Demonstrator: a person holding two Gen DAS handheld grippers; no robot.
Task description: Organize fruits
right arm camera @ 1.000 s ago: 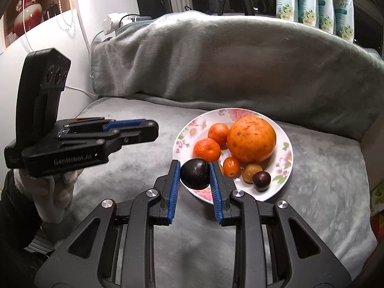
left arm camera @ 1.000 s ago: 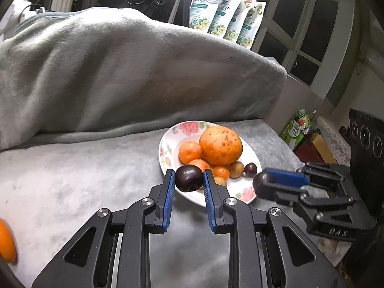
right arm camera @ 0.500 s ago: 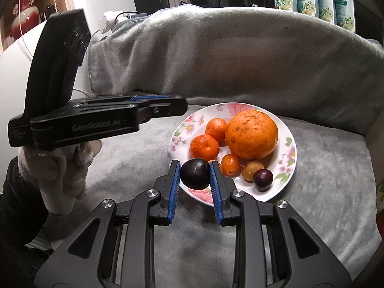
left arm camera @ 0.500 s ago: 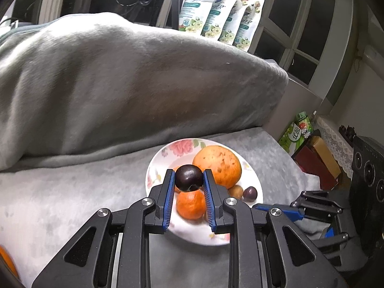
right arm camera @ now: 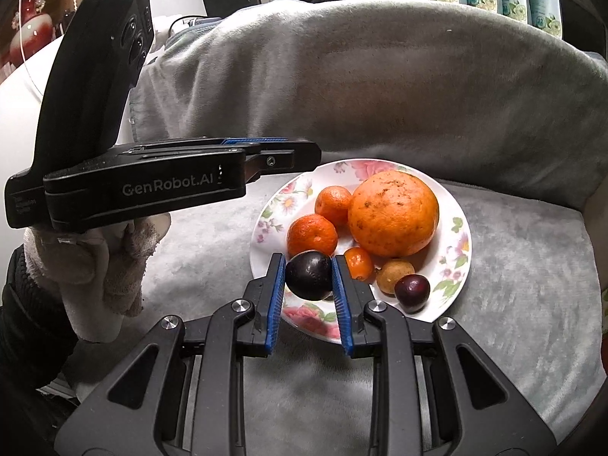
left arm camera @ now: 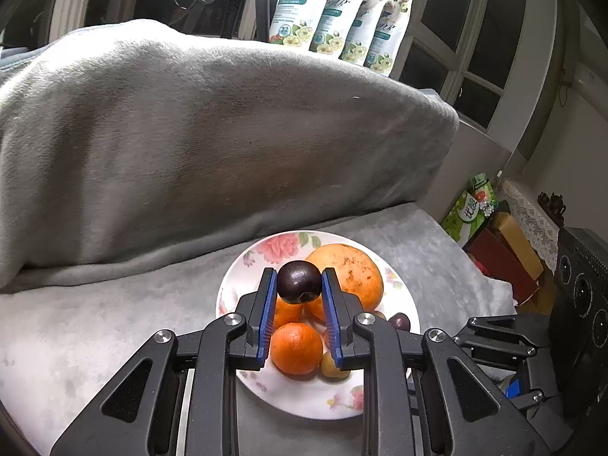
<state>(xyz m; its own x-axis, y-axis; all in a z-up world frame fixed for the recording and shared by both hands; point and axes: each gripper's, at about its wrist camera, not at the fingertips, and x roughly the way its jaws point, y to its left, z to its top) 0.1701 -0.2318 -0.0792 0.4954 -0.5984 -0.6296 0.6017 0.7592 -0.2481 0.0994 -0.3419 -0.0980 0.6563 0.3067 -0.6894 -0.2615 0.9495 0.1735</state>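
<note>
A white floral plate [left arm camera: 334, 399] [right arm camera: 459, 228] on the grey blanket holds a large orange [right arm camera: 393, 212] [left arm camera: 351, 273], two mandarins [right arm camera: 312, 235], a kumquat, a tan fruit and a small dark plum [right arm camera: 412, 288]. My left gripper [left arm camera: 299, 283] is shut on a dark plum [left arm camera: 299, 281], held above the plate's mandarins [left arm camera: 296, 347]. My right gripper [right arm camera: 308, 275] is shut on a dark passion fruit [right arm camera: 308, 275] over the plate's near rim. The left gripper [right arm camera: 304, 155] also shows from the side in the right wrist view, left of the plate.
A grey blanket [left arm camera: 190, 133] covers the sofa seat and backrest behind the plate. Several refill pouches [left arm camera: 342, 15] stand on the window sill. Boxes and a green packet [left arm camera: 471, 205] lie to the right beside a black speaker [left arm camera: 581, 292].
My left gripper has carried its dark plum forward from the plate's near rim to above the fruit. My right gripper has held its fruit at the near rim, edging slightly closer.
</note>
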